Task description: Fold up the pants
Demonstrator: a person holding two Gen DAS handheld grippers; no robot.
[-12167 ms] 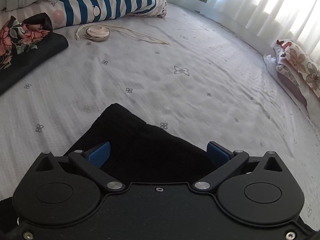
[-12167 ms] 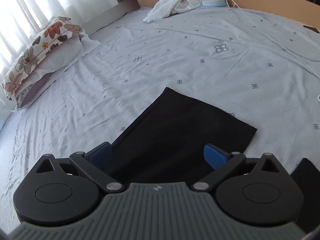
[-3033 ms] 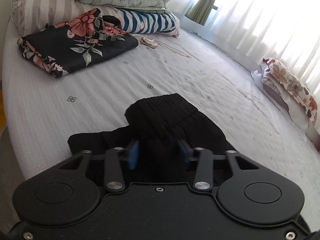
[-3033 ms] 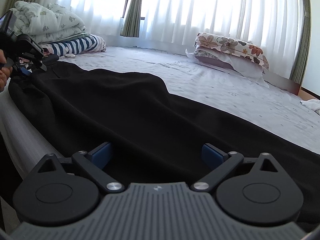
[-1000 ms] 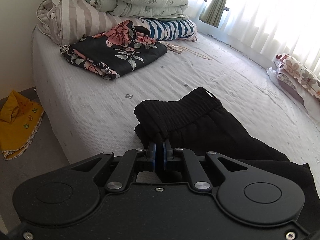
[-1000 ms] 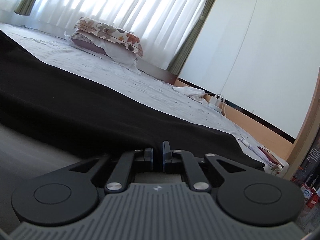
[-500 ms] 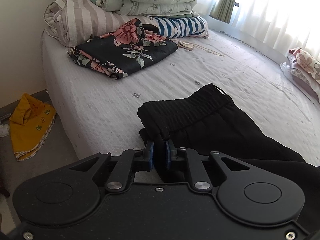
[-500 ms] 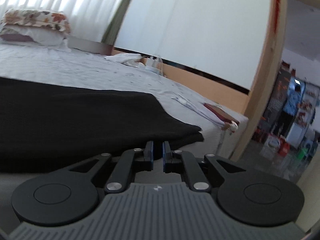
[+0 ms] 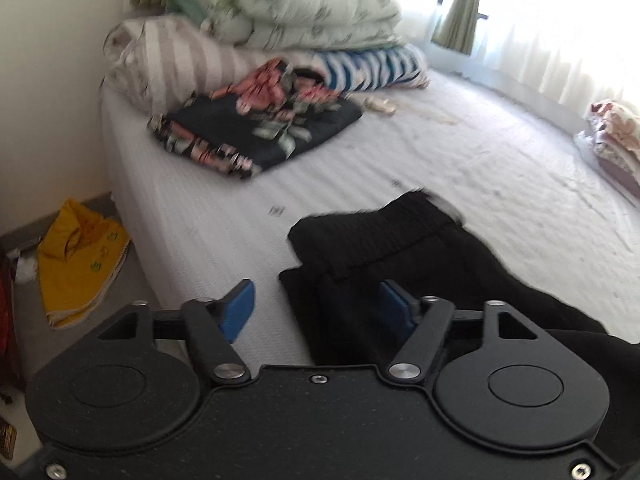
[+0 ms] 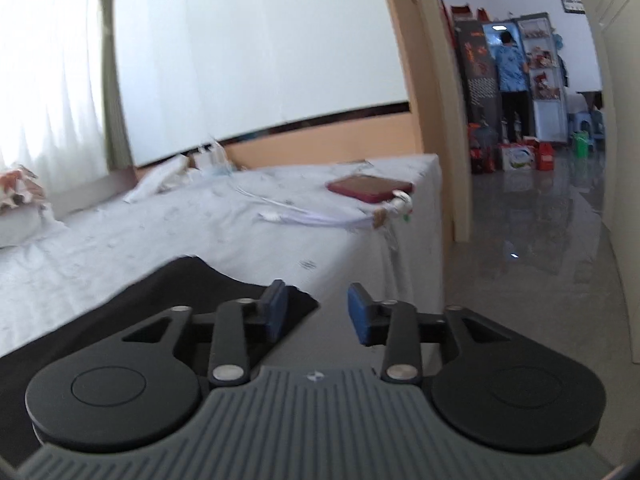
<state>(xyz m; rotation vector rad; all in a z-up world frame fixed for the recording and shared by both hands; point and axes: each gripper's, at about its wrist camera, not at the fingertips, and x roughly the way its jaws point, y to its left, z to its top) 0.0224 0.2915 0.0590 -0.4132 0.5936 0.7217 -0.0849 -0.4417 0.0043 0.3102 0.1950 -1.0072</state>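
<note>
The black pants (image 9: 404, 252) lie stretched along the near edge of the white bed (image 9: 460, 168). Their ribbed waistband end lies bunched in the left wrist view. My left gripper (image 9: 316, 308) is open, with the waistband edge between its blue pads, not clamped. The cuff end of the pants (image 10: 192, 284) lies flat in the right wrist view. My right gripper (image 10: 316, 314) is open and empty, just past the cuff corner, over the bed edge.
A folded floral cloth (image 9: 256, 132) and stacked quilts (image 9: 288, 12) sit at the bed's far left. A yellow cloth (image 9: 80, 264) lies on the floor. A red phone (image 10: 370, 189) and white cables (image 10: 320, 218) lie near the bed corner. A doorway opens to a hallway (image 10: 532, 200).
Both grippers have opened and let go of the pants. The left has drawn back a little from the waistband. The right has swung right, off the cuff toward the bed corner.
</note>
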